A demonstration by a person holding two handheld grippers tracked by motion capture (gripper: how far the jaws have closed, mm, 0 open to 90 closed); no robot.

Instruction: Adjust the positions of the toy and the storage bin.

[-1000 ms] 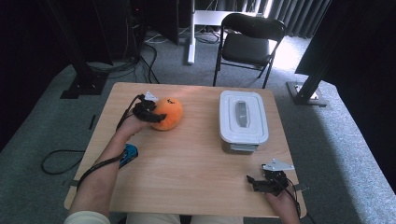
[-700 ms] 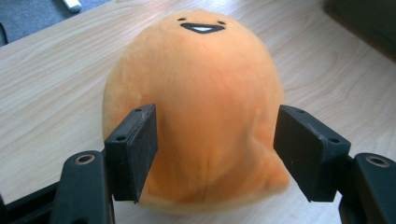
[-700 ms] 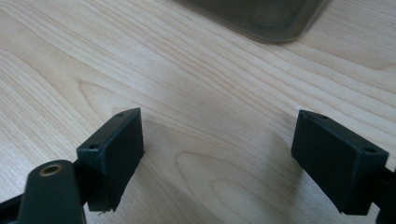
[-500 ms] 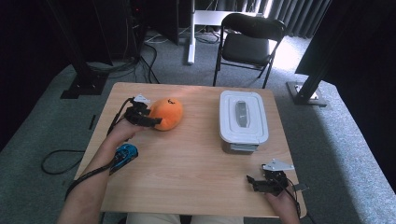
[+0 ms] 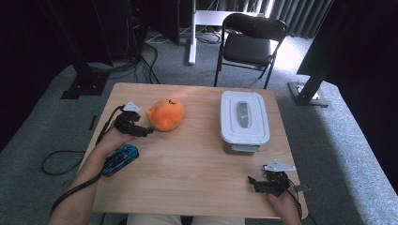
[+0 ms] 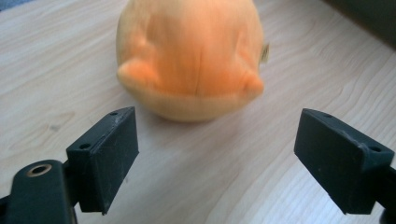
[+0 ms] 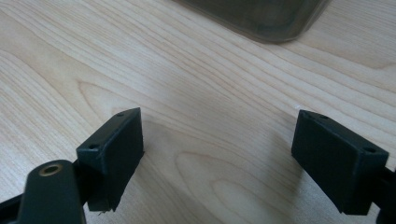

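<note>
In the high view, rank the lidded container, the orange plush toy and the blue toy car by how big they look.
1. White lidded container, clearly largest.
2. Orange plush toy.
3. Blue toy car, smallest, though the forearm partly hides it.

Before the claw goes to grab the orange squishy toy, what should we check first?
1. Left gripper jaws open: ok.
2. Orange plush toy centred ahead of the jaws: ok.
3. Jaws already around the toy: not ok, it lies just beyond them.
4. Blue toy car clear of the path: ok, it sits beside the forearm.
5. Right gripper out of the way: ok, open near the table's front edge.
6. Box lid shut: ok.
</note>
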